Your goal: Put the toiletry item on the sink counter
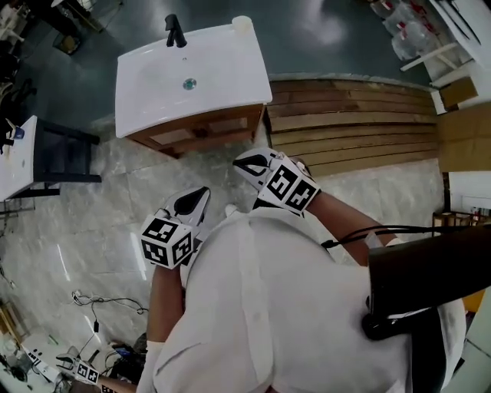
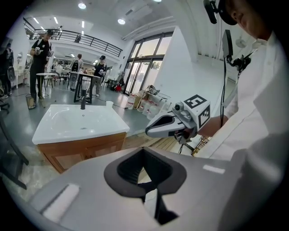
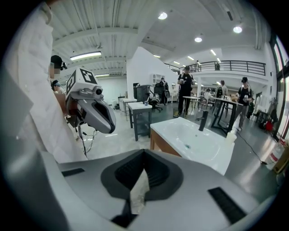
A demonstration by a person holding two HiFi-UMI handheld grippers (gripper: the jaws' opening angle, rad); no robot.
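The white sink counter (image 1: 222, 73) on its wooden cabinet stands ahead, with a black faucet (image 1: 176, 32) at its back edge. A small white bottle (image 1: 242, 23) stands on the counter's back right corner; it also shows as the bottle (image 2: 108, 103) and the bottle (image 3: 231, 135) in the gripper views. My left gripper (image 1: 196, 198) and right gripper (image 1: 252, 163) are held close to my chest, short of the cabinet. The left gripper (image 2: 144, 153) is shut with nothing in it. The right gripper (image 3: 143, 155) is likewise shut and empty.
A stack of wooden planks (image 1: 353, 123) lies on the floor right of the cabinet. A dark-framed table with a white top (image 1: 19, 157) stands at the left. Cables (image 1: 100, 307) trail at the lower left. Several people (image 3: 186, 90) stand around tables beyond the sink.
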